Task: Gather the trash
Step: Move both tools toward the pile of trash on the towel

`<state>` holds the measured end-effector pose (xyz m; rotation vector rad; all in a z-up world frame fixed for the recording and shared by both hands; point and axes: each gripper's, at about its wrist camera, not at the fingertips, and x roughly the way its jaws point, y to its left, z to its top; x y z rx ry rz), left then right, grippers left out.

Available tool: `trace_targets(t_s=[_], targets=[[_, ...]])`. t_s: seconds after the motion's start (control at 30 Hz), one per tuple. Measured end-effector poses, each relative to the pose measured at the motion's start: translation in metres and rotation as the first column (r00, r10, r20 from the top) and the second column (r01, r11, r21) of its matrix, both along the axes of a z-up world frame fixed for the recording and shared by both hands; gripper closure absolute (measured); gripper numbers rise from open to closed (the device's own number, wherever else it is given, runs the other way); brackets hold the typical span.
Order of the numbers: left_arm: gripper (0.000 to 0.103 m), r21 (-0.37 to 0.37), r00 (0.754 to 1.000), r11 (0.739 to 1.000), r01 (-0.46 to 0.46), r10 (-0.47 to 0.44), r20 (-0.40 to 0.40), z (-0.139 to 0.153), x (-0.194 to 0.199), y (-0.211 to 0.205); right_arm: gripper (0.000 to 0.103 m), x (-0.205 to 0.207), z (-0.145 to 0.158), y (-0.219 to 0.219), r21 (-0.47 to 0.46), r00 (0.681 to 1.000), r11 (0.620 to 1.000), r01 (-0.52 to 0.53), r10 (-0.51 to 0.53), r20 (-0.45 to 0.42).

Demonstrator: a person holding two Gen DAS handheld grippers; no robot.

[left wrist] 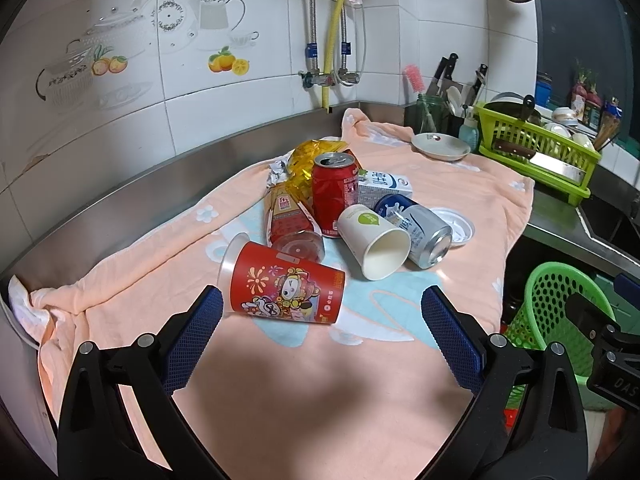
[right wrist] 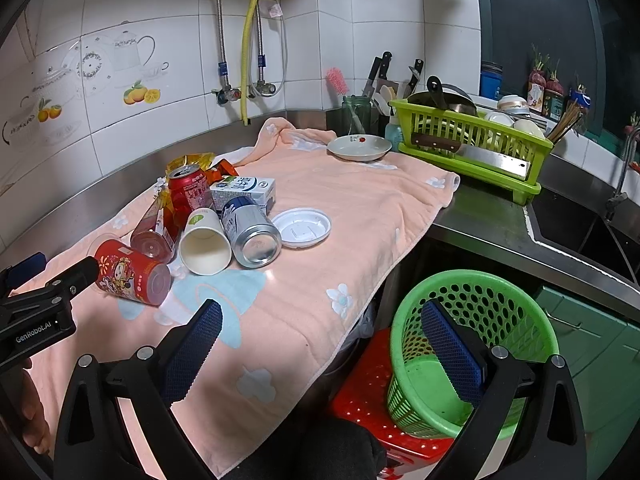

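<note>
Spread over the counter, one peach towel (left wrist: 132,256) with all the trash heaped mid-cloth. Off the counter's edge, on a red stool (right wrist: 360,396), one green basket (right wrist: 520,304), apparently empty, right under the right gripper (right wrist: 320,344). Nearest the left gripper (left wrist: 322,318): red cartoon cup (left wrist: 286,286), on its side, just ahead between the spread tips, long axis crosswise to the jaws (left clearly closer than right). Both grippers released, jaws wide, nothing held. Counted, larger to smaller: two cans, one red can (left wrist: 334,192) upright, one silver can (left wrist: 420,230) lying; one milk carton (left wrist: 386,186); three cups, the red one, a white cup (left wrist: 376,240), a clear cup (left wrist: 294,226); one yellow wrapper (left wrist: 310,158); one flat lid (right wrist: 302,226).
</note>
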<state>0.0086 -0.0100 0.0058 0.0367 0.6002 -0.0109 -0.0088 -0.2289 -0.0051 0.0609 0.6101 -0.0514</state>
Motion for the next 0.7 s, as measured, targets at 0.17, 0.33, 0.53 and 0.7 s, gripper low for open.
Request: trace_targets(t_s=[0.17, 0.33, 0.53, 0.7], targets=[[0.005, 0.004, 1.000, 1.000, -0.007, 0.007, -0.003, -0.001, 0.001, 0.000, 0.006, 0.005, -0.001, 0.001, -0.003, 1.000, 1.000, -0.011, 0.011, 0.001], [0.005, 0.005, 1.000, 1.000, -0.020, 0.020, -0.007, -0.002, 0.003, 0.004, 0.007, 0.009, -0.001, 0.000, -0.001, 1.000, 1.000, -0.027, 0.027, 0.004], [0.005, 0.003, 0.999, 0.999, -0.044, 0.044, -0.012, -0.004, 0.006, 0.012, 0.008, 0.019, -0.001, 0.000, 0.008, 0.998, 0.998, -0.057, 0.057, 0.003], [0.005, -0.002, 0.998, 0.998, -0.064, 0.064, -0.020, -0.005, 0.009, 0.021, 0.017, 0.034, 0.000, 0.001, 0.014, 0.995, 0.995, -0.104, 0.104, -0.003]])
